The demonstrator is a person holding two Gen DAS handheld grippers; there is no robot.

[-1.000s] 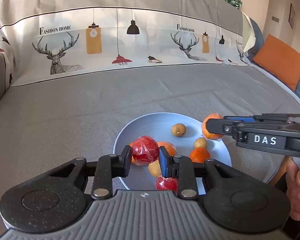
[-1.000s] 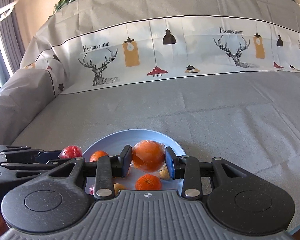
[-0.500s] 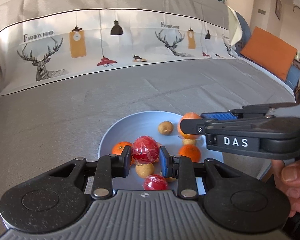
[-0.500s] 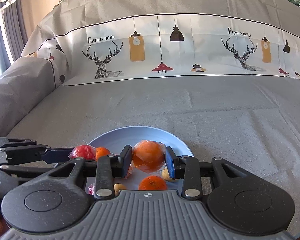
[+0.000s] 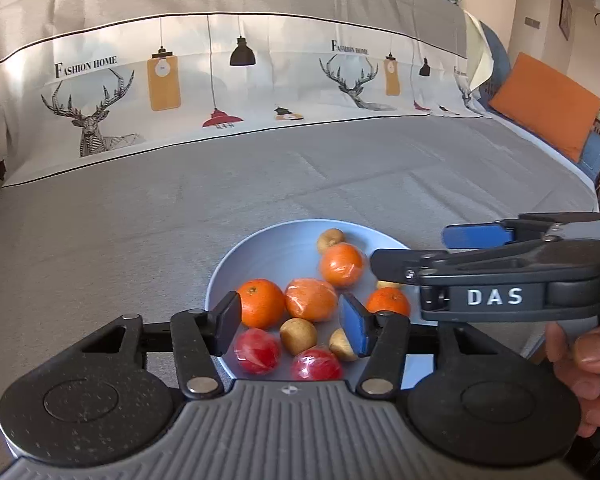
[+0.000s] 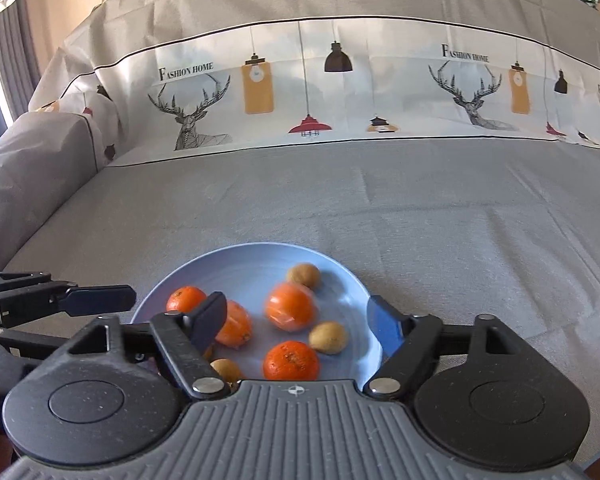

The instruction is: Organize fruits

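Note:
A blue plate on the grey cover holds several oranges, small brown fruits and two red wrapped fruits. My left gripper hangs over the plate's near side with its jaws opening and nothing pressed between them. A red wrapped fruit lies on the plate just under it. My right gripper is over the plate too, jaws opening. A wrapped orange, blurred, sits loose on the plate below it, also seen as the wrapped orange. Each gripper shows in the other's view: right gripper, left gripper.
The plate rests on a wide grey cover with a printed backrest behind. An orange cushion lies far right, and a padded arm rises at the left. A person's hand holds the right gripper.
Both grippers opened. The left let go of the red wrapped fruit and the right let go of the wrapped orange; both fruits now lie on the plate.

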